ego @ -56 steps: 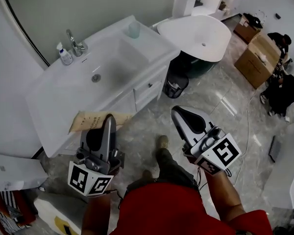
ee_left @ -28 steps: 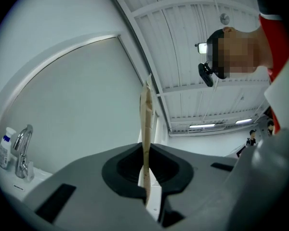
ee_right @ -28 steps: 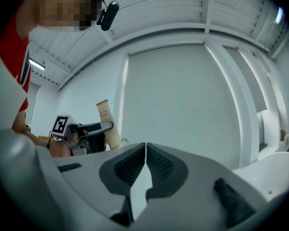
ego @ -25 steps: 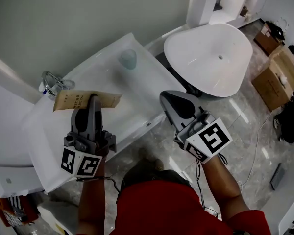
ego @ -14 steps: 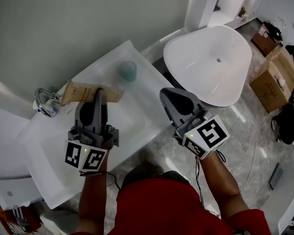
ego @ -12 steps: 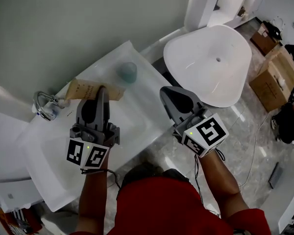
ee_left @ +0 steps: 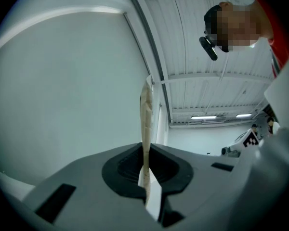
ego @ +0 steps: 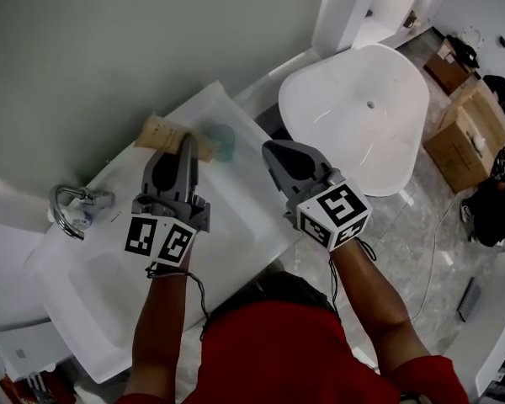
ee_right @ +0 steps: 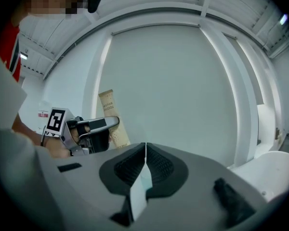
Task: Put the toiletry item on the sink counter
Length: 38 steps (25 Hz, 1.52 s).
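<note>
The tan toothbrush packet (ego: 162, 132) is pinched edge-on between the nearly closed left tongs (ego: 188, 143). It is held over the white sink counter (ego: 246, 219), just left of the teal cup (ego: 224, 142) as seen in the head view. The right tongs (ego: 271, 149) are closed on nothing, right of the cup.

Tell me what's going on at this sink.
A person holds a gripper in each hand over a white sink counter. The left gripper is shut on a flat tan toothbrush packet, held up near a bluish cup at the counter's back edge; it is not set down yet. The right gripper is shut and empty, off to the side.
</note>
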Each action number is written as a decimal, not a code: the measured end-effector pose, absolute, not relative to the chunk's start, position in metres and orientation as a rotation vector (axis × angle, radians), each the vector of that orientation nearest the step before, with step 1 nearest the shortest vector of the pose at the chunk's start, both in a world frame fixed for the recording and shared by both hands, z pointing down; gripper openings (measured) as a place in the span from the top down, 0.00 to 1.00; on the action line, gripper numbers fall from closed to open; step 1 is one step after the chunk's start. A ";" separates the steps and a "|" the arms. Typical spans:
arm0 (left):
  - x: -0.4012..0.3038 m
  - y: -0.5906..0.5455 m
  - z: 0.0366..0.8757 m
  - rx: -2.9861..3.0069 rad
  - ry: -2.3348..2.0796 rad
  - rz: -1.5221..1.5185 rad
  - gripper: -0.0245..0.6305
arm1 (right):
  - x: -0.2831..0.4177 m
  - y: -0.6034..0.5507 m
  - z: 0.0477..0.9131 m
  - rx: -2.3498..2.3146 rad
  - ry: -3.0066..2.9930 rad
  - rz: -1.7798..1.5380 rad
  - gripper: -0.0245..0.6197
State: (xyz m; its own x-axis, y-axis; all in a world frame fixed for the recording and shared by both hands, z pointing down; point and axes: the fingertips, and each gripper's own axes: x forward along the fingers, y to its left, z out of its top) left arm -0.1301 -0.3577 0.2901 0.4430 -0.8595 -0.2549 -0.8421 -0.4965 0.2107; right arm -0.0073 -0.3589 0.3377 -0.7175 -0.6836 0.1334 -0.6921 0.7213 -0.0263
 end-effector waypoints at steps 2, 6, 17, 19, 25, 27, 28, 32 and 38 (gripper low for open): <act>-0.130 -0.372 0.298 2.612 -1.568 -0.486 0.91 | -0.012 -0.372 0.343 1.100 -2.804 0.118 0.92; -0.128 -0.398 0.324 2.571 -1.587 -0.428 0.91 | -0.020 -0.394 0.359 1.063 -2.790 0.149 0.92; -0.126 -0.450 0.395 2.442 -1.623 -0.292 0.91 | -0.025 -0.418 0.400 1.011 -2.736 0.235 0.92; -0.125 -0.453 0.406 2.419 -1.637 -0.271 0.91 | -0.024 -0.419 0.404 1.010 -2.731 0.248 0.92; -0.120 -0.462 0.431 2.410 -1.656 -0.178 0.91 | -0.023 -0.422 0.411 1.002 -2.725 0.271 0.92; -0.121 -0.464 0.438 2.402 -1.659 -0.158 0.91 | -0.024 -0.423 0.414 1.000 -2.724 0.279 0.92; -0.122 -0.464 0.442 2.399 -1.660 -0.149 0.91 | -0.024 -0.423 0.416 0.999 -2.722 0.283 0.92; -0.118 -0.464 0.452 2.417 -1.655 -0.092 0.91 | -0.027 -0.424 0.420 0.994 -2.718 0.296 0.92; -0.115 -0.461 0.458 2.447 -1.615 -0.082 0.78 | -0.028 -0.425 0.423 0.993 -2.711 0.298 0.92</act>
